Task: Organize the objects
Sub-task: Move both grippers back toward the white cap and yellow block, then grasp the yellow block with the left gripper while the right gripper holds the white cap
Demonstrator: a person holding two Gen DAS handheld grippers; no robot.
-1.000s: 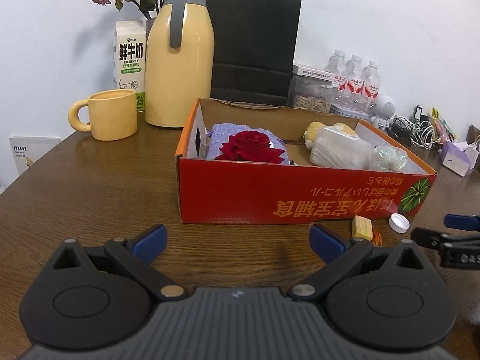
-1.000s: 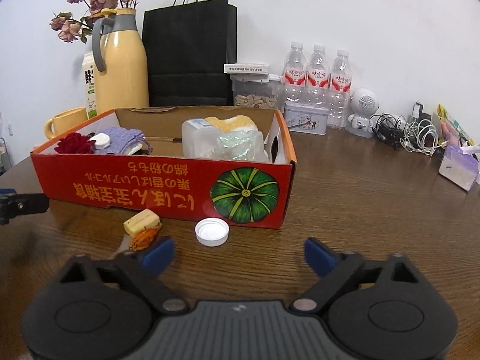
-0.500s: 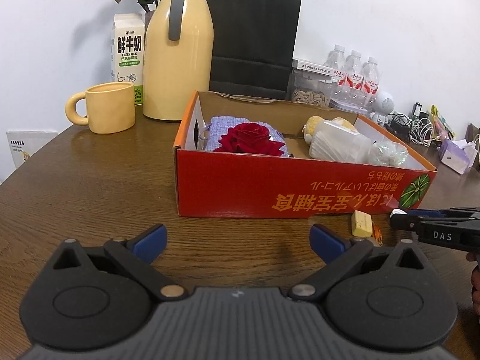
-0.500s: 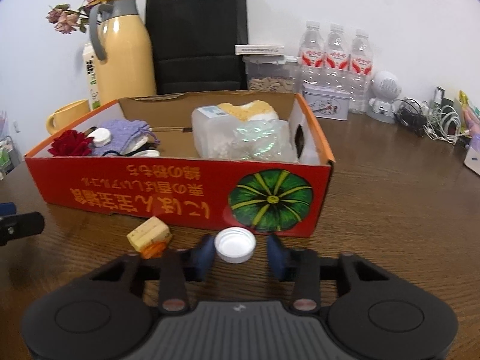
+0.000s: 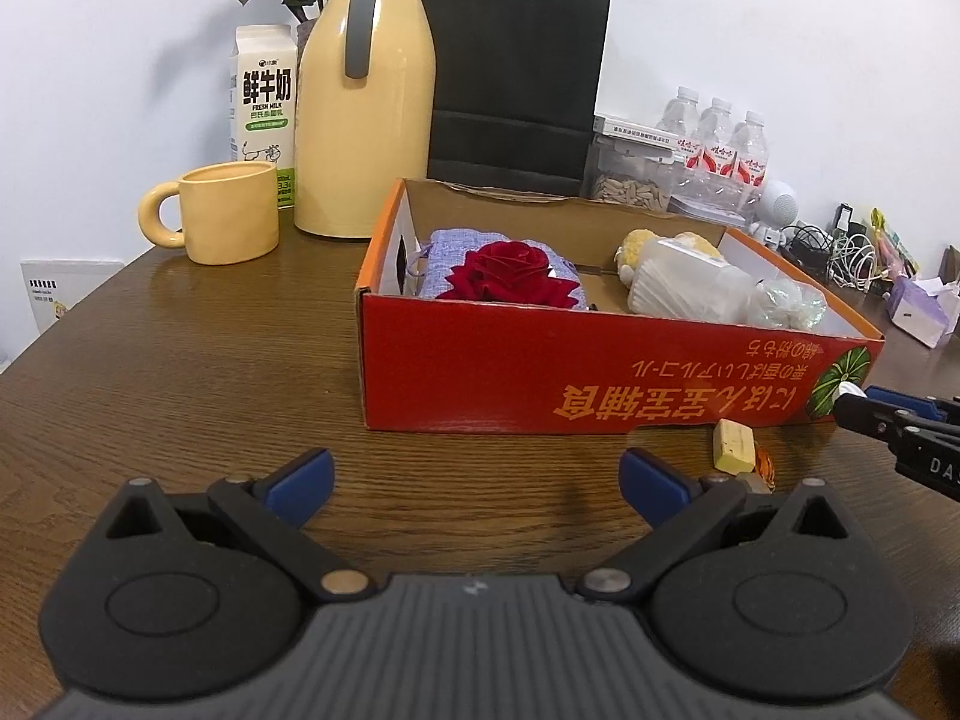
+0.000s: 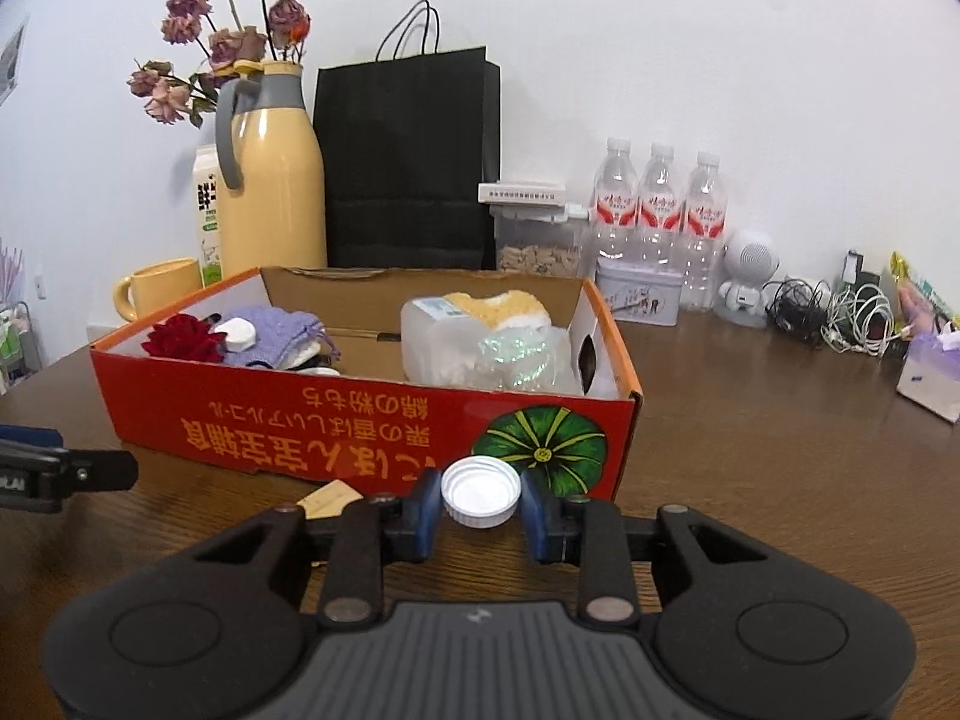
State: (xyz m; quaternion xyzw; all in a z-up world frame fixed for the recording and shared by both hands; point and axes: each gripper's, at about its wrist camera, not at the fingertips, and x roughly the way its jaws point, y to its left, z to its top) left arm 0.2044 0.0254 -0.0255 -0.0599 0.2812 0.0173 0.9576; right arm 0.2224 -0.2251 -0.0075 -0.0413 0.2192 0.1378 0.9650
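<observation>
Right tool [image 6: 481, 501] around upturned cap [image 6: 480, 490]

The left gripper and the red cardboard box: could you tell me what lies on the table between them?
Nothing: in the left wrist view, only bare brown table separates the open left gripper from the red cardboard box.

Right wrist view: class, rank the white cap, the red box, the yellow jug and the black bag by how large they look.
1. red box
2. black bag
3. yellow jug
4. white cap

Box is nearer, so box versus bag stays uncertain.
</observation>
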